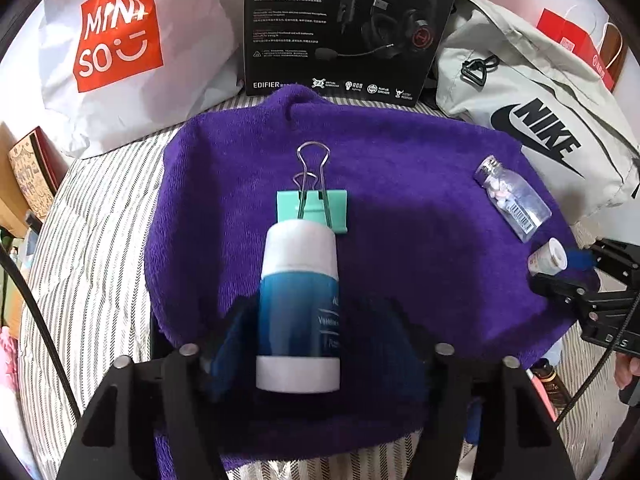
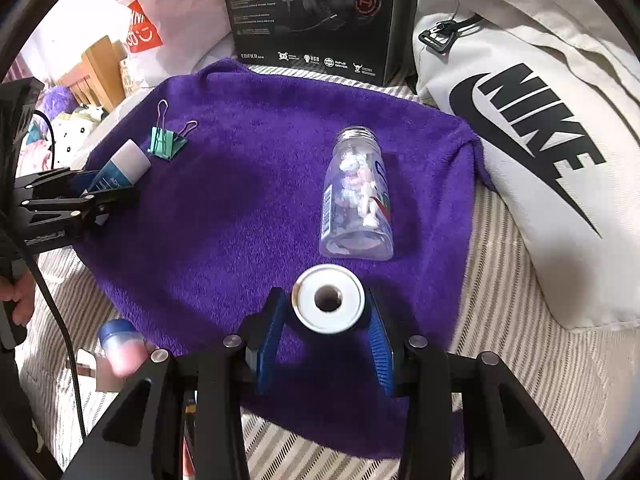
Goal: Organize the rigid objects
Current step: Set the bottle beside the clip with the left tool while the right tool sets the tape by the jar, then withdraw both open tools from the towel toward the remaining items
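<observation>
A purple towel [image 1: 420, 200] [image 2: 240, 200] covers the striped bed. On it lies a blue-and-white bottle [image 1: 298, 304] [image 2: 120, 168] between the fingers of my left gripper [image 1: 304, 308] [image 2: 100, 186]. The jaws stand open, with a gap on the bottle's right side. A teal binder clip [image 1: 312, 210] [image 2: 166, 142] lies just beyond the bottle's cap. My right gripper [image 2: 327, 300] [image 1: 560, 268] is open around a small white container [image 2: 328, 298] [image 1: 548, 256], seen end-on with slim gaps at both pads. A clear jar [image 2: 356, 196] [image 1: 512, 200] of pink and white pieces lies just ahead of it.
A black headset box [image 1: 352, 28] stands behind the towel. A grey Nike bag [image 1: 540, 120] lies at the right and a white Miniso bag [image 1: 120, 40] at the left. A blurred blue-capped container [image 2: 120, 340] sits off the towel's near left edge.
</observation>
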Available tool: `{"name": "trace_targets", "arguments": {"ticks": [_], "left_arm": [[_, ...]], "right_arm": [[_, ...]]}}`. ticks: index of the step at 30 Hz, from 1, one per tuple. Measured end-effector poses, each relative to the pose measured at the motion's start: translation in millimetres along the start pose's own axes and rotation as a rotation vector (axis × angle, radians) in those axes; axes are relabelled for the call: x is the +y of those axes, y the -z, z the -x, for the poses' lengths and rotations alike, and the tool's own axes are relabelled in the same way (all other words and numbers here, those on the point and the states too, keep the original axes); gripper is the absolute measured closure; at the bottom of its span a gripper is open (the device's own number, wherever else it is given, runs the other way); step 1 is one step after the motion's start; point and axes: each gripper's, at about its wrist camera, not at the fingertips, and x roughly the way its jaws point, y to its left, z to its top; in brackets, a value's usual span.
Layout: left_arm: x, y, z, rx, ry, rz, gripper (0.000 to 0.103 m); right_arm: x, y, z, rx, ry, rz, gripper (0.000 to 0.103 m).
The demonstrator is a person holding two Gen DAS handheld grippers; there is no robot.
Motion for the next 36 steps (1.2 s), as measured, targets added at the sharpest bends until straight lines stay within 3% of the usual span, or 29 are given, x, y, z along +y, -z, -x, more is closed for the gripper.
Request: {"name": "trace_targets", "arguments": {"ticks": [1,7,14,21,30,36], "left_arm": [[-1,1,0,0.004,-0.012,-0.001,0.037],[1,8,17,-0.001,-0.005,0.027,0.037],[-10,26,58,-0.049,-0.005,0.015,0.037],[-32,59,86,-0.073,0.033,0.008,0.037],[-75,91,81,-0.038,0.077,-0.021,0.037],[-89,96,58,-0.001,0.049,-0.012,0.037]], "right_arm": [[1,1,2,0.001,0.003,0.001,0.05],[5,6,18,-0.01,0.022,0.009,0.041],[1,23,52,-0.053,0.016,-0.048,0.041],[-4,63,87,-0.091,-0.004,-0.134,0.041],[-5,114,116,-0.112,-0.024,-0.206,0.039],[-1,141,118,-0.108,-0.039,-0.23,0.038]]}}
